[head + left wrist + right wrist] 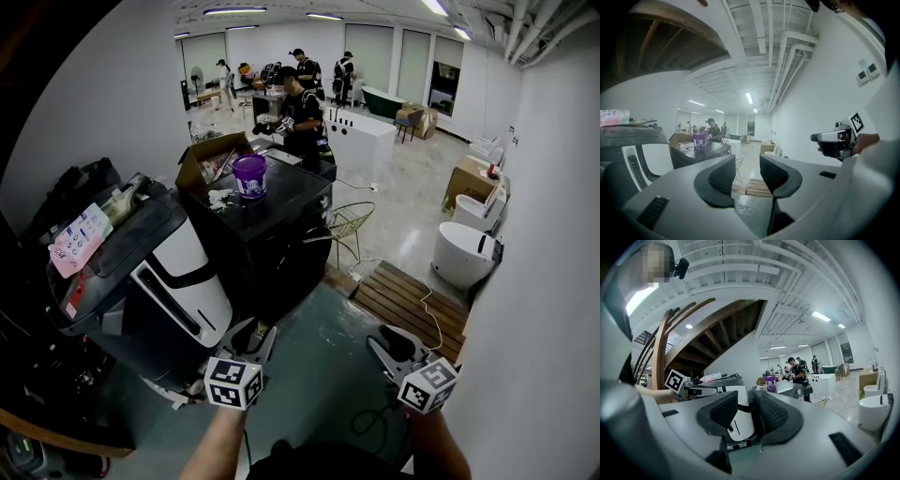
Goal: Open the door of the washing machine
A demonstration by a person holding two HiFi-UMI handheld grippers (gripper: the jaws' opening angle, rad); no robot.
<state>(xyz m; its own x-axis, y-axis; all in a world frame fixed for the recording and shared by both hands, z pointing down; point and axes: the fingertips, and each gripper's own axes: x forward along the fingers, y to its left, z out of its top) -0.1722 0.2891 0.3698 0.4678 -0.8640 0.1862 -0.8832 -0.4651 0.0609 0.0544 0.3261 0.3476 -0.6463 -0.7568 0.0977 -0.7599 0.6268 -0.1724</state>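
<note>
A white and black washing machine (178, 281) with a dark lid (122, 239) stands at the left in the head view, with a pink pack on its top. It also shows in the right gripper view (736, 416), past the jaws. My left gripper (258, 339) hovers just right of the machine's lower front, apart from it. My right gripper (380, 345) hangs further right over the green floor. Both stand open, a small gap between the pads and nothing in it, as the left gripper view (747, 176) and right gripper view (750, 411) show.
A black cabinet (272, 234) behind the machine carries a purple bucket (249, 175) and a cardboard box (211, 155). A wire chair (349, 220), a wooden pallet (408, 300) with a cable, and a white toilet (464, 253) stand to the right. Several people (300, 112) work further back.
</note>
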